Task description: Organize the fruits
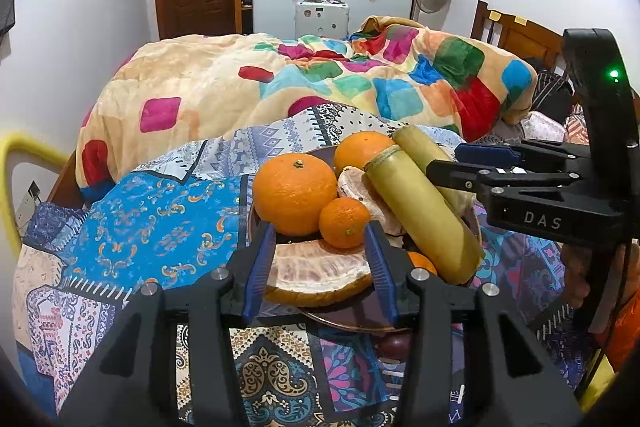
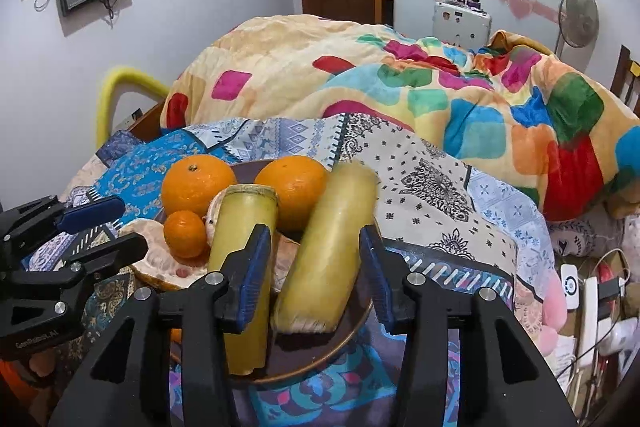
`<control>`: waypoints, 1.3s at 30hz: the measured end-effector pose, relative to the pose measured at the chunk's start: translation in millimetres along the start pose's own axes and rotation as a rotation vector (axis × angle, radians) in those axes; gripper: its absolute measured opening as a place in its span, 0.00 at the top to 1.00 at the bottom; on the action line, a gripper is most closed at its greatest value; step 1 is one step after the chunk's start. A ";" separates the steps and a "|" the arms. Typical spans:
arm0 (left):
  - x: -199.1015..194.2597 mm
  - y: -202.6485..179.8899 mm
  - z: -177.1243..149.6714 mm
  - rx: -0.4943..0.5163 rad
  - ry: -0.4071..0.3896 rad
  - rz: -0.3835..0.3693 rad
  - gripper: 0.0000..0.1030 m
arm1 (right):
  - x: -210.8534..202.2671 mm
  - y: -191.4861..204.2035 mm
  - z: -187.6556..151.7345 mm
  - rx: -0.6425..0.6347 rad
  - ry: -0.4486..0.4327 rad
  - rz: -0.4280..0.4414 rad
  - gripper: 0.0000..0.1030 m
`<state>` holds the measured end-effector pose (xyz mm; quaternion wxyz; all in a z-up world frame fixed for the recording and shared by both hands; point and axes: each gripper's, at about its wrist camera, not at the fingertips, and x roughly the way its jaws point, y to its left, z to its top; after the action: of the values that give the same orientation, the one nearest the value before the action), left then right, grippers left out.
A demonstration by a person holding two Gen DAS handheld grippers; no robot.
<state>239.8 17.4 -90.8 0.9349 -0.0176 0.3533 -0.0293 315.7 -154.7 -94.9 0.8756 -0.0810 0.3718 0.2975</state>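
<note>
A dark brown plate point(image 1: 352, 325) on the patterned bedspread holds two large oranges point(image 1: 295, 193) point(image 1: 360, 149), a small mandarin point(image 1: 344, 222), peeled pomelo pieces point(image 1: 316, 273) and two yellow-green sugarcane sections point(image 1: 424, 217). My left gripper point(image 1: 320, 259) is open, its jaws either side of the pomelo piece at the plate's near rim. My right gripper point(image 2: 316, 259) is open around the right sugarcane section point(image 2: 328, 251), which looks blurred; the other section point(image 2: 244, 267) lies just left of its left finger. The plate rim point(image 2: 320, 363) shows below.
A colourful blanket point(image 1: 304, 79) is heaped on the bed behind the plate. A dark fruit point(image 1: 394, 345) lies on the bedspread under the plate's near edge. A wooden headboard point(image 1: 516, 35) stands at the right; cables and a power strip point(image 2: 592, 311) lie beside the bed.
</note>
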 end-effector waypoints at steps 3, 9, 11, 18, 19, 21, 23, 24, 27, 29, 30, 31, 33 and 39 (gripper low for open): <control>-1.4 -2.0 0.5 0.008 -0.003 0.003 0.55 | 0.1 -2.0 -2.1 0.003 0.003 -0.001 0.57; -6.5 -5.4 0.3 0.010 -0.005 0.008 0.55 | -5.4 -2.5 -6.5 0.006 0.005 0.002 0.56; -12.7 -7.6 0.0 0.008 -0.009 0.010 0.55 | -12.3 -2.1 -8.3 0.009 -0.005 -0.005 0.56; -48.8 -16.1 -8.5 0.011 -0.039 0.008 0.51 | -60.8 7.4 -21.7 0.009 -0.063 -0.024 0.56; -55.0 -17.5 -10.9 0.012 -0.042 0.008 0.51 | -68.5 9.3 -24.3 0.011 -0.072 -0.023 0.56; -65.8 -19.5 -15.9 0.013 -0.043 0.004 0.50 | -86.9 13.9 -32.0 0.017 -0.094 -0.023 0.56; -76.9 -20.7 -23.6 0.011 -0.041 0.001 0.50 | -99.0 18.2 -39.2 0.017 -0.106 -0.028 0.56; -80.7 -21.4 -27.1 0.009 -0.040 0.000 0.48 | -106.0 21.7 -45.7 0.013 -0.112 -0.034 0.56; -91.9 -21.1 -42.1 -0.002 -0.036 0.003 0.38 | -114.1 31.2 -63.8 -0.001 -0.106 -0.046 0.54; -93.7 -21.6 -49.7 -0.004 -0.022 0.001 0.38 | -114.7 34.7 -75.9 -0.005 -0.095 -0.055 0.54; -94.2 -21.4 -54.5 -0.006 -0.013 -0.001 0.38 | -113.4 36.7 -84.3 -0.006 -0.086 -0.057 0.54; -93.6 -21.2 -60.2 -0.010 0.000 -0.003 0.38 | -111.8 37.5 -89.9 -0.005 -0.075 -0.055 0.54; -90.1 -20.2 -70.7 -0.012 0.032 -0.008 0.38 | -105.5 37.4 -104.0 0.005 -0.049 -0.050 0.54; -81.0 -20.3 -93.2 -0.006 0.084 -0.013 0.38 | -86.9 34.6 -130.8 0.039 0.016 -0.023 0.54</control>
<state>116.7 1.4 -106.1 0.9190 -0.0213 0.3921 -0.0352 169.3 -214.3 -124.2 0.8775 -0.0703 0.3835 0.2793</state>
